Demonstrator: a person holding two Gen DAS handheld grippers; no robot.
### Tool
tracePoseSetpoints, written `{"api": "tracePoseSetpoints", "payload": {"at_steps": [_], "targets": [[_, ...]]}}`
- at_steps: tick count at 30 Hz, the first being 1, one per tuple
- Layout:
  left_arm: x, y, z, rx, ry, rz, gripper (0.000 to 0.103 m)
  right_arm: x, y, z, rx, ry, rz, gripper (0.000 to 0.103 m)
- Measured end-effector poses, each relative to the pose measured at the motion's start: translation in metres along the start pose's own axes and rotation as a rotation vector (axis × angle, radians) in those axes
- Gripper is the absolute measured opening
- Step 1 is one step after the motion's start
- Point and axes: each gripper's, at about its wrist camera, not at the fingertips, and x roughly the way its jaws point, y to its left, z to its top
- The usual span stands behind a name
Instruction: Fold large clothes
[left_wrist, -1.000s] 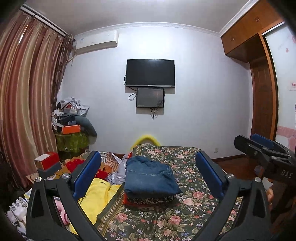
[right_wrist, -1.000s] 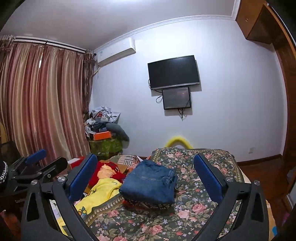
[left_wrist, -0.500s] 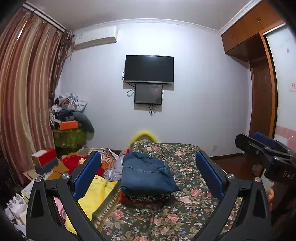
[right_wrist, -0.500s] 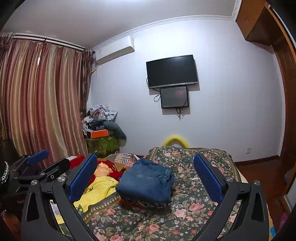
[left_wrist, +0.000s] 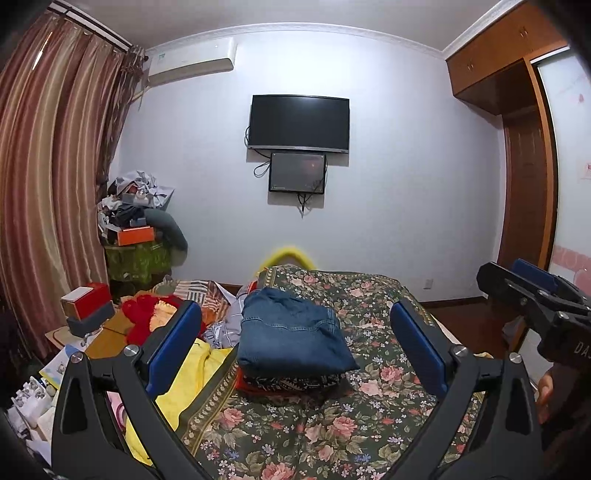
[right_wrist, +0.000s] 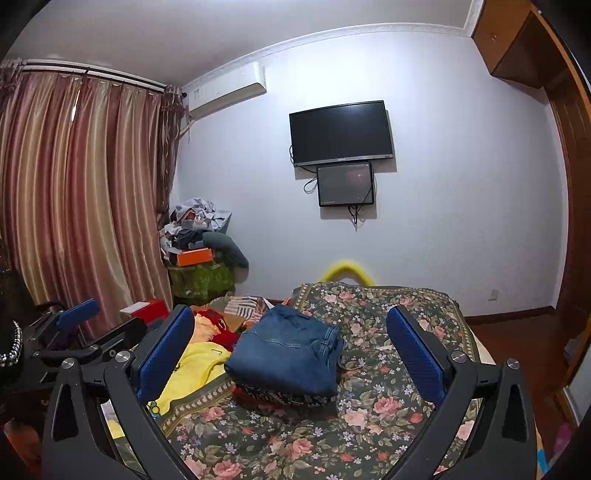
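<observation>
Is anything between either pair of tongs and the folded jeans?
Nothing visible. The folded jeans lie exposed atop the pile on the floral bedspread, with open space before the left tongs and right tongs.

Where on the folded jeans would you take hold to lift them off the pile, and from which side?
Grip the folded jeans along their thick near edge, coming in low from the front. There the stacked layers form a rounded lip that overhangs the patterned cloth beneath, so open jaws can probably close over every layer. Both the left gripper and right gripper are open and empty.
</observation>
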Motion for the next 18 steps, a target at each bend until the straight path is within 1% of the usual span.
{"api": "tracePoseSetpoints", "payload": {"at_steps": [4,18], "targets": [[-0.0004,-0.0008,-0.0013,0.012,-0.002,0.006,0.103,-0.0009,-0.0018,0.0018,0.008,0.002,0.001,0.103],[0.0009,-0.0003,-0.0022,0.008,0.001,-0.008,0.103,-0.0026,-0.0012,0.0014,-0.006,0.005,-0.004,0.103]]}}
